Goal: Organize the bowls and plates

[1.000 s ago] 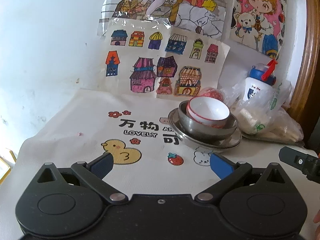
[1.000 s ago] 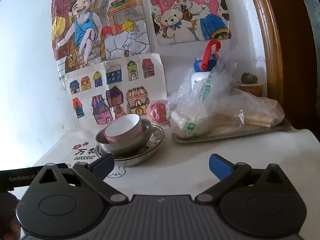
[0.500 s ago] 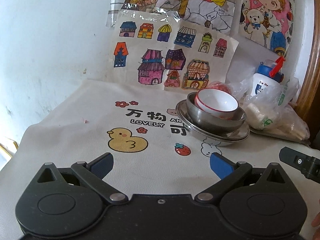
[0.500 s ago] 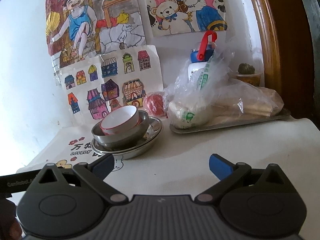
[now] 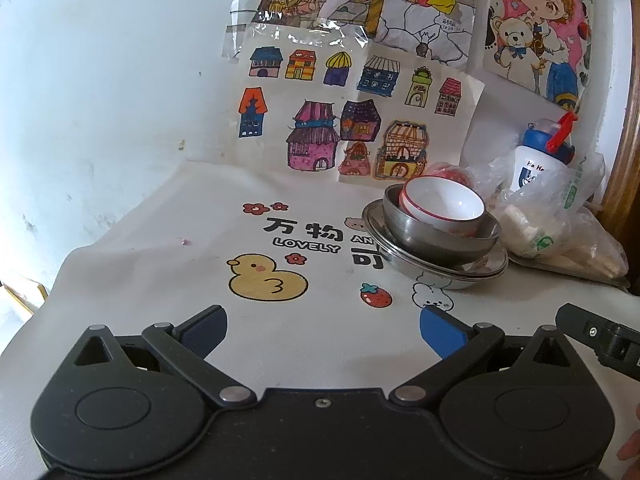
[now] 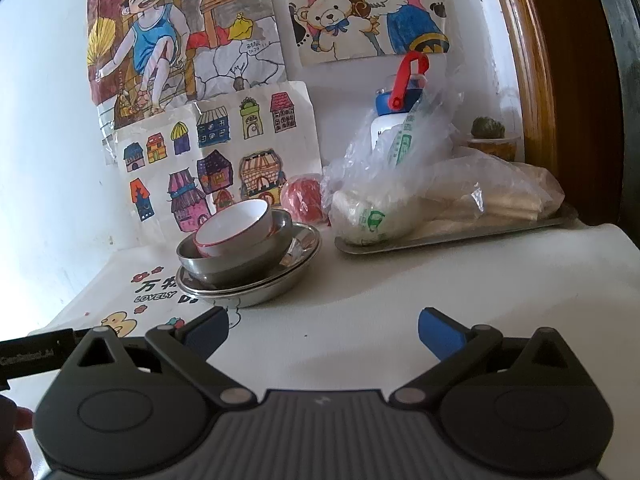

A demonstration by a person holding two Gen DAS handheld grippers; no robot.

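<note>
Both grippers spread wide, nothing held

Left gripper [image 5: 323,322] and right gripper [image 6: 323,326] hover over the tablecloth [image 5: 168,248]. White bowl [image 5: 442,205] sits tilted in steel bowl [image 5: 440,238] on steel plates [image 5: 472,270], ahead-right of left, ahead-left of right.

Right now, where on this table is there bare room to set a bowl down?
Free: the cloth left of the stacked dishes, around the duck print, and the strip between both open grippers and the stack. Crowded: back right, where bags fill the tray.
</note>
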